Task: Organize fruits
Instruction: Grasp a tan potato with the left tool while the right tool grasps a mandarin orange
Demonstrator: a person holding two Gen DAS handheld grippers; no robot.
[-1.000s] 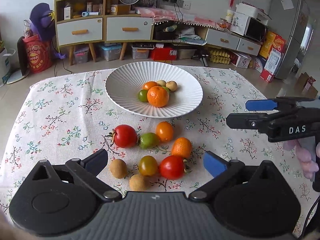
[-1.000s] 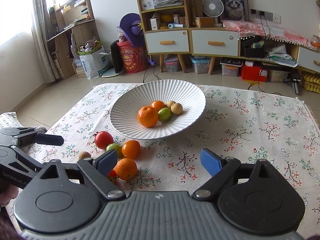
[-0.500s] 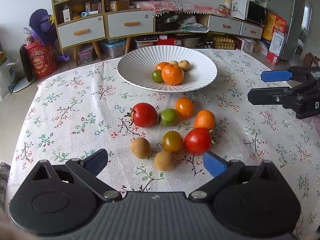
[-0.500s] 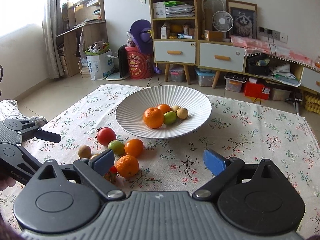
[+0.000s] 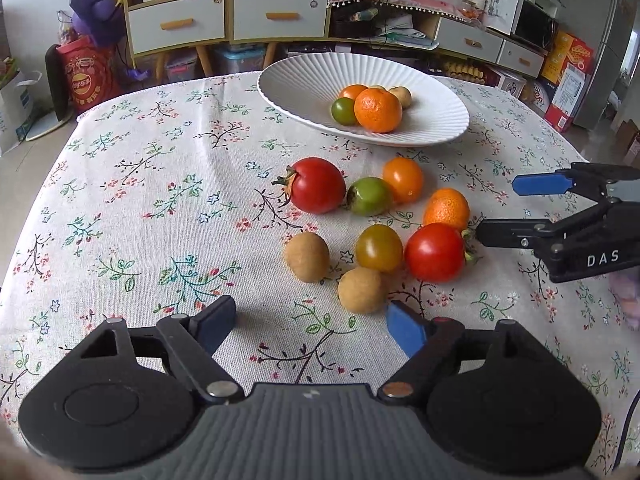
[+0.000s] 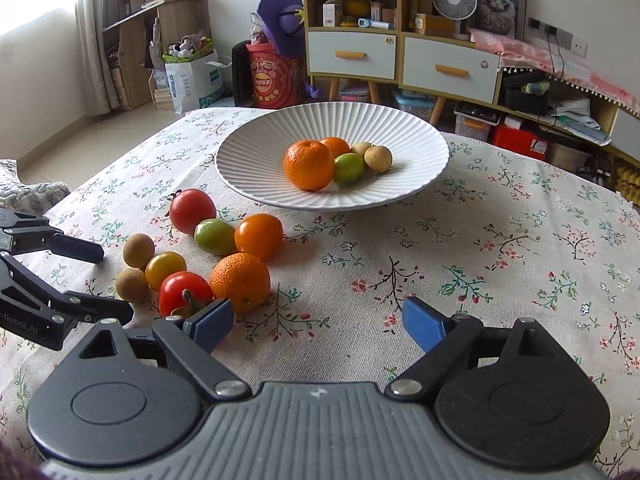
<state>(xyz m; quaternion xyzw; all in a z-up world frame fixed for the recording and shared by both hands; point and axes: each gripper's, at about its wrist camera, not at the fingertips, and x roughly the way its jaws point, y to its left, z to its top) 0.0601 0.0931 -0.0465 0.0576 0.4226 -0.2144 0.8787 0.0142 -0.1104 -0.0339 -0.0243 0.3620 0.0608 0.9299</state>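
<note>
Red tomato point(image 5: 435, 252) sits nearest your right hand-held gripper point(image 6: 318, 322); both it and the left hand-held gripper point(image 5: 308, 328) are released, so straddle it squarely before closing gently.

Orange tomato point(image 5: 353, 92) and one longan point(image 5: 376, 87), perhaps, mostly hidden behind the mandarin point(image 5: 378, 109).

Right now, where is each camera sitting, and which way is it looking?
Left wrist: sits on the left gripper, looking across the loose fruit toward the white plate; its own open jaws show, with the right gripper at the right edge.
Right wrist: sits on the right gripper, facing the white plate; its own open jaws show, with the left gripper at the left edge.
Both share the plate, the loose fruit and the floral tablecloth.
</note>
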